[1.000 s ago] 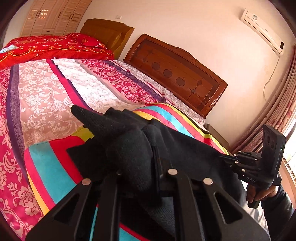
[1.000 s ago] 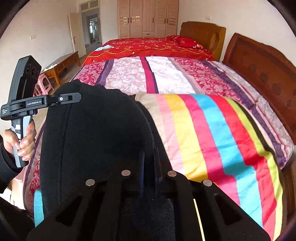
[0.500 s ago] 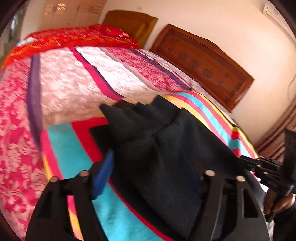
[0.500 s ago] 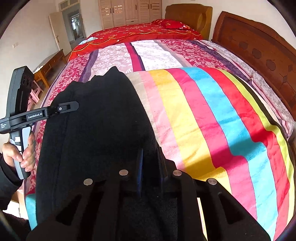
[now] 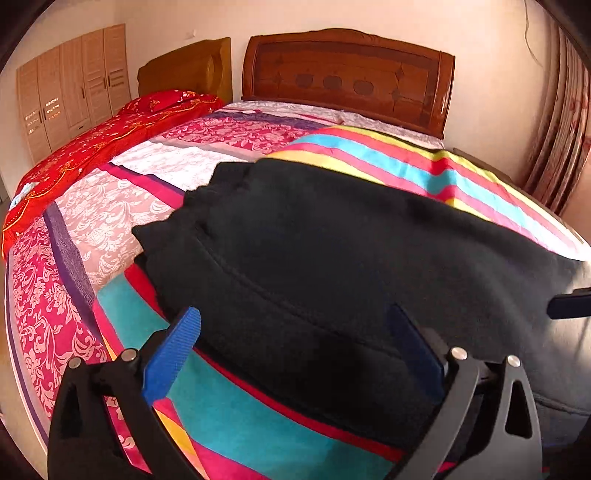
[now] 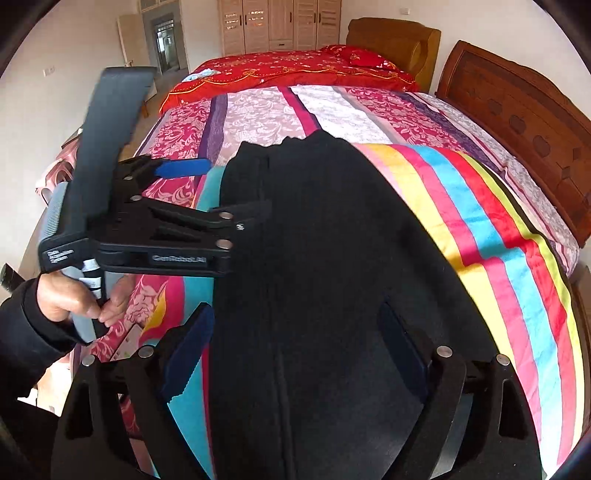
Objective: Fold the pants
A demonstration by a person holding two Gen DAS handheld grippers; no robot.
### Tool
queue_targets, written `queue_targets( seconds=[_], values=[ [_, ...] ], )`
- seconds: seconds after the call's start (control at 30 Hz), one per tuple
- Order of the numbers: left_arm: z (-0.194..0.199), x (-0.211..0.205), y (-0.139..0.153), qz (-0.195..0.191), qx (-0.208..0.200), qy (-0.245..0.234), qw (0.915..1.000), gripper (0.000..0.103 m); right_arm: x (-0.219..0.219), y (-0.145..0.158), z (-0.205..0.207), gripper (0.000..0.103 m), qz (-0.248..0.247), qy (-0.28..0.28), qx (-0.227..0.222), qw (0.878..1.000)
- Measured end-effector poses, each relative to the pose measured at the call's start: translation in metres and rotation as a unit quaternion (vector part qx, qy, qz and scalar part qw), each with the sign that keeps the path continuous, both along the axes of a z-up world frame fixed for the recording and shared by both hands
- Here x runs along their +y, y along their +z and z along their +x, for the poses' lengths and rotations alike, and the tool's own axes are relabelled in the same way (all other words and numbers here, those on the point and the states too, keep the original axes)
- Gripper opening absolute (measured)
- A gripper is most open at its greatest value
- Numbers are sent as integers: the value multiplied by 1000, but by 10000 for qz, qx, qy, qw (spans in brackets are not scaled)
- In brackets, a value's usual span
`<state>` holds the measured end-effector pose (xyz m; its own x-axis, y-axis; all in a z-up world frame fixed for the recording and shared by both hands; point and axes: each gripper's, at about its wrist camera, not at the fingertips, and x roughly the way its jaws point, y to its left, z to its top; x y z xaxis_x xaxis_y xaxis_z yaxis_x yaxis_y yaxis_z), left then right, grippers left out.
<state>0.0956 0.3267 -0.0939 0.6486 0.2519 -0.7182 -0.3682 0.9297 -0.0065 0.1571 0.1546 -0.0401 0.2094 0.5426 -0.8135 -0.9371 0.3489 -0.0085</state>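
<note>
The black pants (image 5: 332, 266) lie folded lengthwise on the striped blanket (image 5: 388, 162) of the bed; they also show in the right wrist view (image 6: 332, 240). My left gripper (image 5: 295, 343) is open, its blue pads on either side of the near edge of the pants, holding nothing. It also shows in the right wrist view (image 6: 221, 192), open at the pants' left edge. My right gripper (image 6: 299, 339) is open, its fingers astride the near end of the pants. One blue fingertip of the right gripper (image 5: 569, 306) pokes in at the right of the left wrist view.
A pink floral bedspread (image 5: 122, 206) covers the bed beyond the blanket. A wooden headboard (image 5: 347, 81) stands at the far end. A second bed with a red cover (image 6: 288, 70) lies beside it, with wardrobes (image 6: 280, 26) behind. Curtains (image 5: 561, 122) hang at the right.
Both grippers were shut on the pants a second ago. The left opened first, then the right, and the pants now lie flat on the blanket. Both cameras have swung round.
</note>
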Motion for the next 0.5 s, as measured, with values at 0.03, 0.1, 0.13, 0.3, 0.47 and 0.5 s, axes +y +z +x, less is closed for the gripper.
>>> queue_targets(
  seconds=[0.03,0.1,0.13,0.3,0.47,0.5],
  values=[
    [1,-2,-5,41,66,-14,10000,101,-7,-1,-5,86,9,-53,60,10000],
    [3,-7,-12,168,187,-14,9997,101,-23,-3,-15,86,17,-196,131,9997],
    [3,-10,-14,213,225,-13,9995,101,-30,-6,-18,86,-7,-311,149,9994],
    [2,-14,-15,294,305,25,9991,101,-55,-34,-24,86,-66,-700,752,9947],
    [2,-16,-12,385,373,47,9986,101,-66,-40,-41,90,143,-911,719,9931],
    [3,-16,-12,376,380,47,9986,101,-69,-40,-42,90,201,-989,813,9916]
  ],
)
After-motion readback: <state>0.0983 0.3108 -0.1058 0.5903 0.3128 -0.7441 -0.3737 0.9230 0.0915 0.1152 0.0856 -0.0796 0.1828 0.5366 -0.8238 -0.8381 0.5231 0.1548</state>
